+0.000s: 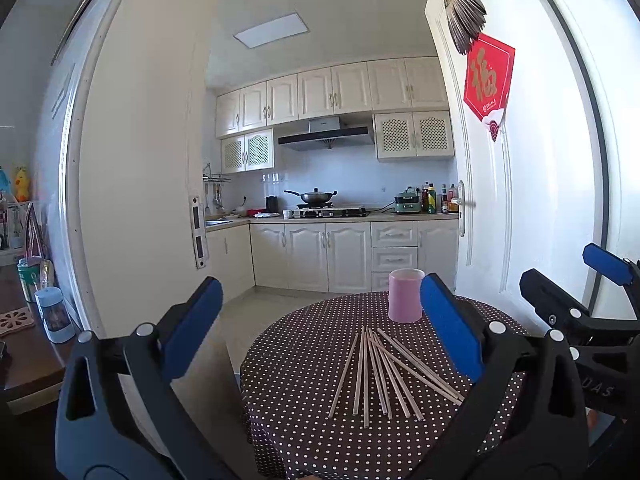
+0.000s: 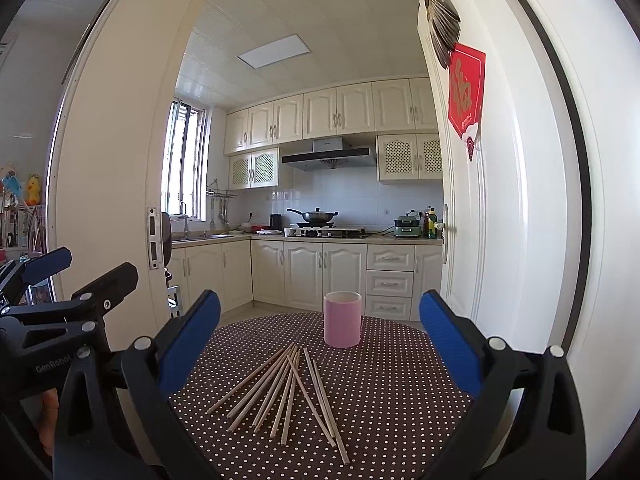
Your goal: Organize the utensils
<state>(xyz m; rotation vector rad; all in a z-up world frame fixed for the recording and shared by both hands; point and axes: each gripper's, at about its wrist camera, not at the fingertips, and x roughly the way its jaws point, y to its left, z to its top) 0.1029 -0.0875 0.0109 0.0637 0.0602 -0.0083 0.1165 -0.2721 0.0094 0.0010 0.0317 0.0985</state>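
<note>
Several wooden chopsticks (image 1: 384,372) (image 2: 286,390) lie fanned out on a round table with a brown polka-dot cloth (image 1: 304,364) (image 2: 392,384). Behind them stands an upright pink cup (image 1: 405,295) (image 2: 342,319). My left gripper (image 1: 320,328) hovers open above the near side of the table, nothing between its blue pads. My right gripper (image 2: 320,340) is open too, empty, and held above the chopsticks. Each gripper shows in the other's view: the right gripper (image 1: 576,280) at the right edge, the left gripper (image 2: 80,268) at the left edge.
A white door (image 1: 520,200) (image 2: 500,220) with a red paper decoration stands open right of the table. Beyond is a kitchen with cream cabinets (image 1: 328,256) and a wok on the stove (image 2: 316,216). A wooden side table (image 1: 28,344) with small containers sits at the left.
</note>
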